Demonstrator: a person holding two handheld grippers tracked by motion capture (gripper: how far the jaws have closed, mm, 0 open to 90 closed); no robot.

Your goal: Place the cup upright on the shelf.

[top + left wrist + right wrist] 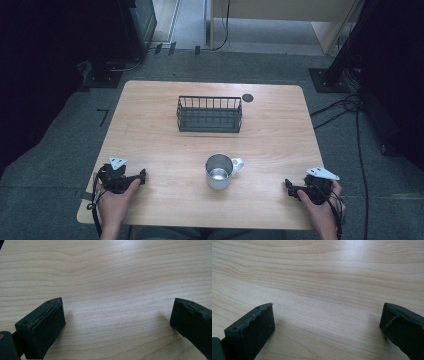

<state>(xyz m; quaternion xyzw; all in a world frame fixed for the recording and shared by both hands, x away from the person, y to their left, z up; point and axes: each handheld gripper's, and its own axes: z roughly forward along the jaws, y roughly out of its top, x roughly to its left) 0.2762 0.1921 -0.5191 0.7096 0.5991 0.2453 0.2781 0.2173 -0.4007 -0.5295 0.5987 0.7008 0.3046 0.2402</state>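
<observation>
A steel mug (219,171) with a white handle stands upright near the table's front middle. Behind it a black wire basket (209,114) sits at the table's centre back, with nothing in it that I can see. My left gripper (142,176) rests low at the front left, well left of the mug; its jaws stand wide apart over bare wood (117,307). Near the front right edge my right gripper (290,187) is likewise open, and between its jaws I see just wood grain (327,307). Each gripper is held by a hand.
The wooden table (150,135) has a small dark round cap (248,97) at the back right of the basket. Cables (345,107) and stand bases lie on the grey floor around it. Wide bare wood lies between the mug and each gripper.
</observation>
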